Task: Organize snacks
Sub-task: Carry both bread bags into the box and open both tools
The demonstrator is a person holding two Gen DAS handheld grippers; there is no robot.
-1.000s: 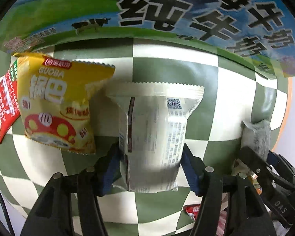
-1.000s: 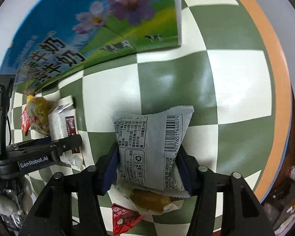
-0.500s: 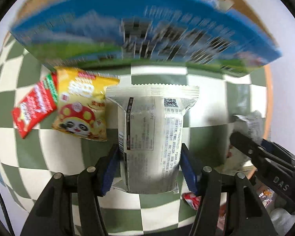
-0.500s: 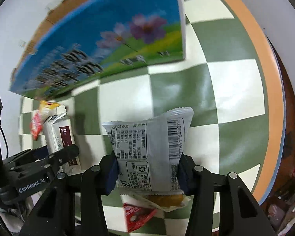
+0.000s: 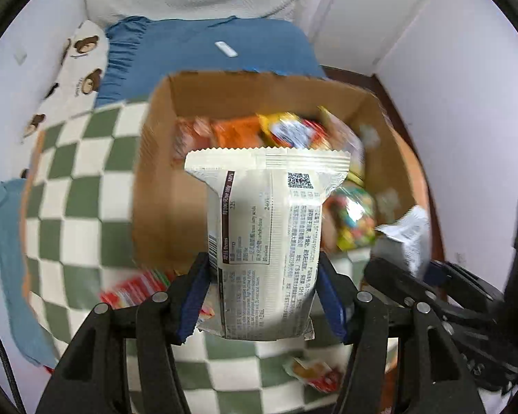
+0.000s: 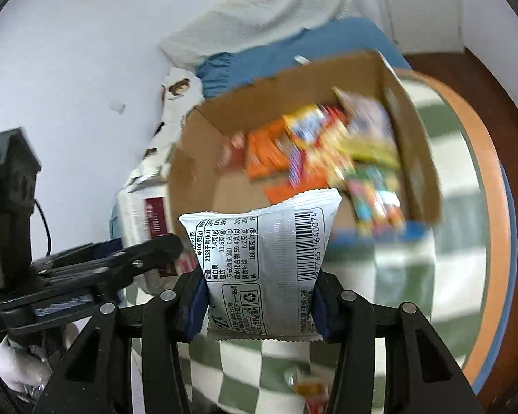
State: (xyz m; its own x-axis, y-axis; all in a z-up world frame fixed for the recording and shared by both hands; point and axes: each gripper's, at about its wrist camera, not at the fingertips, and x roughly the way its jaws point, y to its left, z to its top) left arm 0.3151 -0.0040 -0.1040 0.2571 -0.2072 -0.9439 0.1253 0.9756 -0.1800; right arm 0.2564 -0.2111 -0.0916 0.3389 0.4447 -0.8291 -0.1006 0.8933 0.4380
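In the right view alone, barcode (image 6: pixel 305 243) on silver packet (image 6: pixel 262 269)

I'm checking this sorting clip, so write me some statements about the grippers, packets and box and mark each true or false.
1. The left gripper grips a cream packet. True.
2. The right gripper is empty. False: it grips a silver packet with a barcode.
3. The cardboard box is empty. False: colourful snacks lie inside.
4. The table has a green and white checked cover. True.
5. A small packet lies on the table below the left gripper. True.
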